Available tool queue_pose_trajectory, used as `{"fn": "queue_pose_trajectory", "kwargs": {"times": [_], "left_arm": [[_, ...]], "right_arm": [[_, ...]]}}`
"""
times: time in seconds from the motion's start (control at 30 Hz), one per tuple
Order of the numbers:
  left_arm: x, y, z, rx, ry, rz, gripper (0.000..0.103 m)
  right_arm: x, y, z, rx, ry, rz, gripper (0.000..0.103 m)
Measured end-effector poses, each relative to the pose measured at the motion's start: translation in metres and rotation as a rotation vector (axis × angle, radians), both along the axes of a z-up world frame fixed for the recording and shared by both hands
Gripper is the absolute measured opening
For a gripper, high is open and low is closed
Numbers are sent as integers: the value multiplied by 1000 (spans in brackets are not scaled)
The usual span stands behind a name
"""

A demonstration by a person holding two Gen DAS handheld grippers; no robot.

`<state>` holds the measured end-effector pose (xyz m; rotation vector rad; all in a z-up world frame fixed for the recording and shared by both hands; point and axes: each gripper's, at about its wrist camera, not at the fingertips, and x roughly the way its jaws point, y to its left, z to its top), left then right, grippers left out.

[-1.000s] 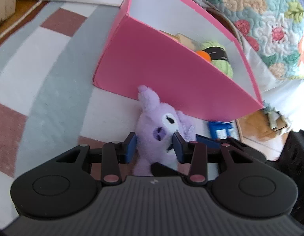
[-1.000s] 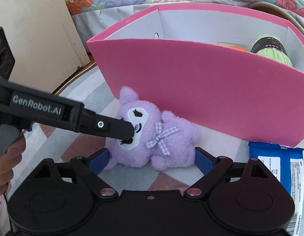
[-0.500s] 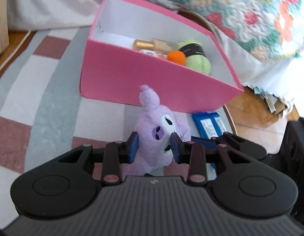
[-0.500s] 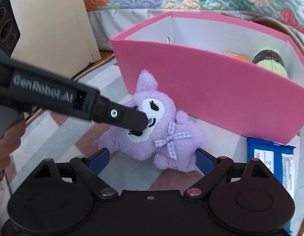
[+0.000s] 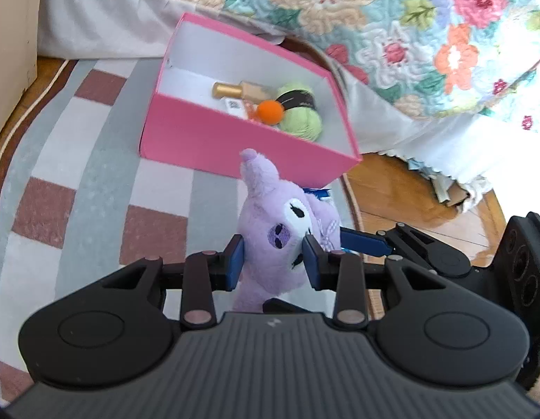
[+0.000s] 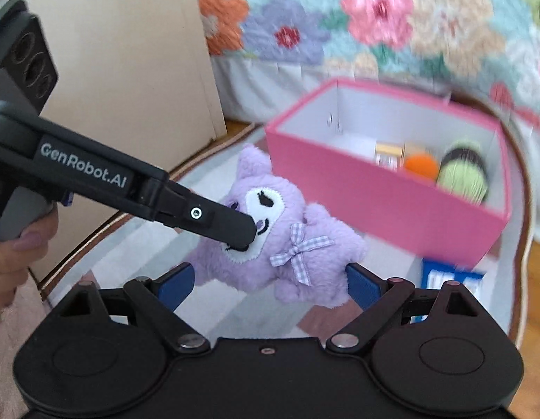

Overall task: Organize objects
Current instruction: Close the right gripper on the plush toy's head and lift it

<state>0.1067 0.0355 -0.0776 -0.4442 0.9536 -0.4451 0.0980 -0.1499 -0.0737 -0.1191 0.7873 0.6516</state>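
Purple plush toy (image 5: pixel 270 244) with white face and gingham bow, clamped by the head between left gripper (image 5: pixel 272 256) pads, raised before open pink box (image 5: pixel 235 139).

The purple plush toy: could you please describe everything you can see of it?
The plush toy is fluffy lilac fabric with a pointed ear, a white face patch with stitched black eyes, and a gingham bow at its neck. It hangs tilted above the rug, in front of the pink box, ear toward the box. The left gripper is clamped on its head. The right gripper spreads wide around its body, pads at either side; whether they press is unclear.
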Motion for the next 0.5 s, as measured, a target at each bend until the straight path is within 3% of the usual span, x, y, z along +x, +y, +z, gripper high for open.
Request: {"fn": "queue_pose_trajectory", "kwargs": {"times": [0.17,0.3,0.5], "left_arm": [[-8,-2,30,21,-59,20,34],[-15,-6,43,-4,-46,5,34],[-27,-13,72,28,-88,-3,34]], "right_arm": [[-5,-2,27,27,-25,8,95],[-13,-5,49,-6,-61,-15,93],[-22,-19,69,10,-59,-9,85]]}}
